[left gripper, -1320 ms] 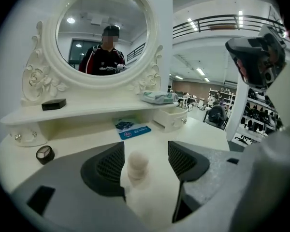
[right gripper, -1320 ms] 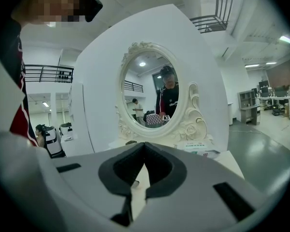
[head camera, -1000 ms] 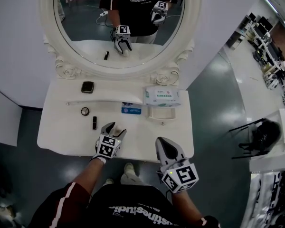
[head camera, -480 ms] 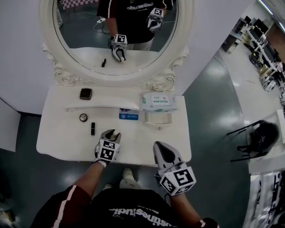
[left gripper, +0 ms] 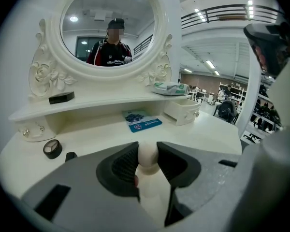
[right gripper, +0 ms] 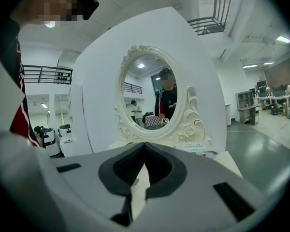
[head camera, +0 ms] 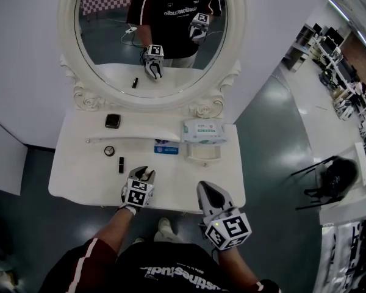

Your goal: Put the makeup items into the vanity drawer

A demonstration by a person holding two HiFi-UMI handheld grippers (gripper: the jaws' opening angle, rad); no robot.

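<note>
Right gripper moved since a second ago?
No. The right gripper still sits at the front edge of the vanity top, directly below the small drawer box, jaws shut.

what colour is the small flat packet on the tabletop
The packet is blue with white print; clearest in the left gripper view.

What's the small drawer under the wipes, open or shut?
Open. The small drawer juts out from the shelf below the wipes, and the head view looks down into its bare inside.
</note>
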